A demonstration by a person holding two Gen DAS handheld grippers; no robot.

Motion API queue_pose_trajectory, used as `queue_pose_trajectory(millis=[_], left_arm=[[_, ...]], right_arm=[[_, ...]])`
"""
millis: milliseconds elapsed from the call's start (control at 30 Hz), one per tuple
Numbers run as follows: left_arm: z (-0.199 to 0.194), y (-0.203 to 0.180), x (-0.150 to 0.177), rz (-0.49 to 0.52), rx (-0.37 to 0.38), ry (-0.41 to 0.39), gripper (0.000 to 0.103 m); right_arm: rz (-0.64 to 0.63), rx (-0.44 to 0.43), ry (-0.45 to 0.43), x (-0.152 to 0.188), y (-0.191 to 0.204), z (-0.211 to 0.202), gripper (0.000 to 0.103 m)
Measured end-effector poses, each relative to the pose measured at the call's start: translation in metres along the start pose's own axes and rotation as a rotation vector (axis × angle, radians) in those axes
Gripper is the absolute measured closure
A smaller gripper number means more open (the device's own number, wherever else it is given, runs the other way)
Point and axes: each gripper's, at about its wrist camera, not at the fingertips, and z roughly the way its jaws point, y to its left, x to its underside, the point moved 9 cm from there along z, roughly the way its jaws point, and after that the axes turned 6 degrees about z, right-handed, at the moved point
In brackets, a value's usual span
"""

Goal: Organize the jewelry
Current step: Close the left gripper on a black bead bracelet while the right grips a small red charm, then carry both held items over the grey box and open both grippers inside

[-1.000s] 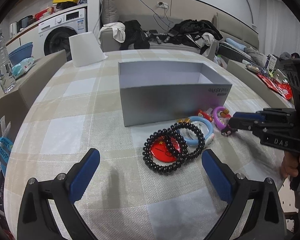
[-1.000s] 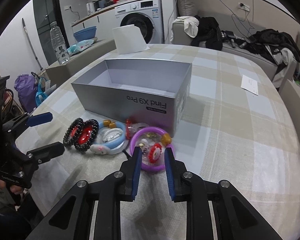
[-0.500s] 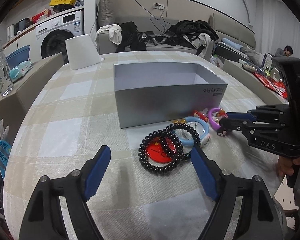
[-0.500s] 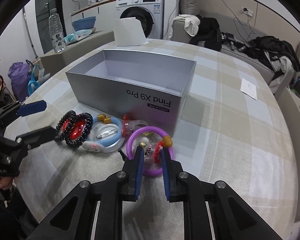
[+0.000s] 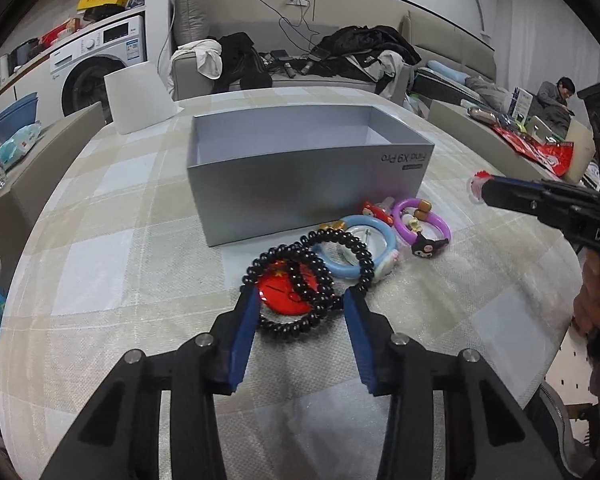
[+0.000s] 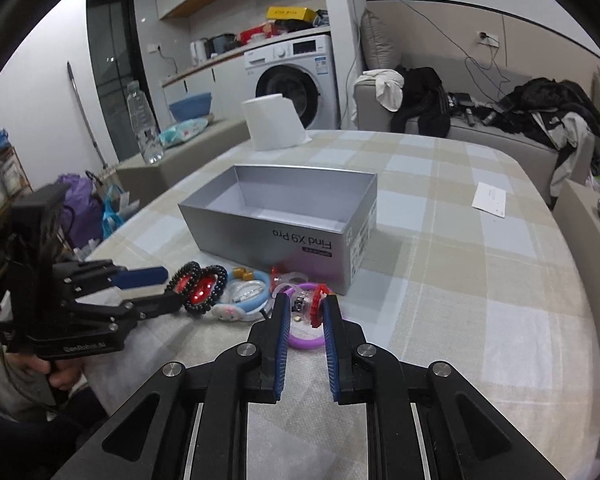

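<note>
An open silver box (image 5: 300, 168) stands on the checked tablecloth; it also shows in the right wrist view (image 6: 292, 220). In front of it lie black bead bracelets (image 5: 300, 280) over a red badge (image 5: 284, 292), a blue ring bracelet (image 5: 356, 248) and a purple ring bracelet (image 5: 420, 222). My left gripper (image 5: 300, 304) is lowered over the near bead bracelet, its jaws on either side of it with gaps. My right gripper (image 6: 304, 304) is shut on a small clear charm with a red frill (image 6: 315, 308) and holds it above the purple bracelet (image 6: 304, 340); the charm shows at its tip (image 5: 476, 186).
A white paper roll (image 5: 136, 96) stands at the table's far left. A white card (image 6: 490, 198) lies far right. Sofas with clothes (image 5: 360, 52) and a washing machine (image 6: 292, 80) lie beyond the table. A water bottle (image 6: 144, 124) stands on a side bench.
My left gripper moved forward and narrowed around the bead bracelet. My right gripper closed on the charm and lifted it up from the purple bracelet.
</note>
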Motion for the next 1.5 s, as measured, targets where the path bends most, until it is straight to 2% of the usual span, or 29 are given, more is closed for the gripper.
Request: queue_pose_trajectory(millis=[67,167,267,433,600,800,967,1067,1167,1333,1500], left_arm=[[0.0,-0.002,0.0,0.019,-0.015,0.007,0.065],[0.002,-0.007,0.002,0.029,0.003,0.023,0.092],[0.0,-0.009,0.003,0.066,-0.019,0.012,0.097],[-0.013,-0.005,0.0,0.058,-0.022,-0.029,0.097],[-0.032,-0.005,-0.012,0.045,-0.022,-0.11,0.097],[-0.045,0.001,-0.031,0.01,-0.032,-0.185,0.097],[-0.042,0.009,-0.05,-0.008,-0.042,-0.214,0.097],[-0.034,0.017,-0.065,-0.019,-0.038,-0.224,0.097],[-0.027,0.028,-0.077,-0.034,-0.045,-0.231,0.097],[-0.005,0.037,-0.09,-0.059,-0.039,-0.207,0.097],[0.019,0.029,-0.085,-0.048,-0.045,-0.153,0.097]], right_arm=[[0.014,-0.01,-0.001,0.0,-0.002,-0.001,0.088],[0.011,-0.028,0.003,0.001,0.003,0.0,0.088],[-0.002,-0.042,0.011,0.004,0.009,0.001,0.087],[-0.014,-0.056,0.018,0.007,0.015,0.003,0.087],[0.008,-0.091,-0.007,0.004,0.015,-0.001,0.087],[0.007,-0.115,-0.119,-0.011,0.021,-0.018,0.087],[0.019,-0.127,-0.168,-0.027,0.025,-0.023,0.087],[0.115,-0.161,-0.132,-0.039,0.02,-0.015,0.087],[0.192,-0.137,-0.104,-0.057,0.011,-0.002,0.087],[0.227,-0.1,-0.068,-0.073,0.0,0.032,0.087],[0.188,-0.074,-0.043,-0.072,0.002,0.051,0.087]])
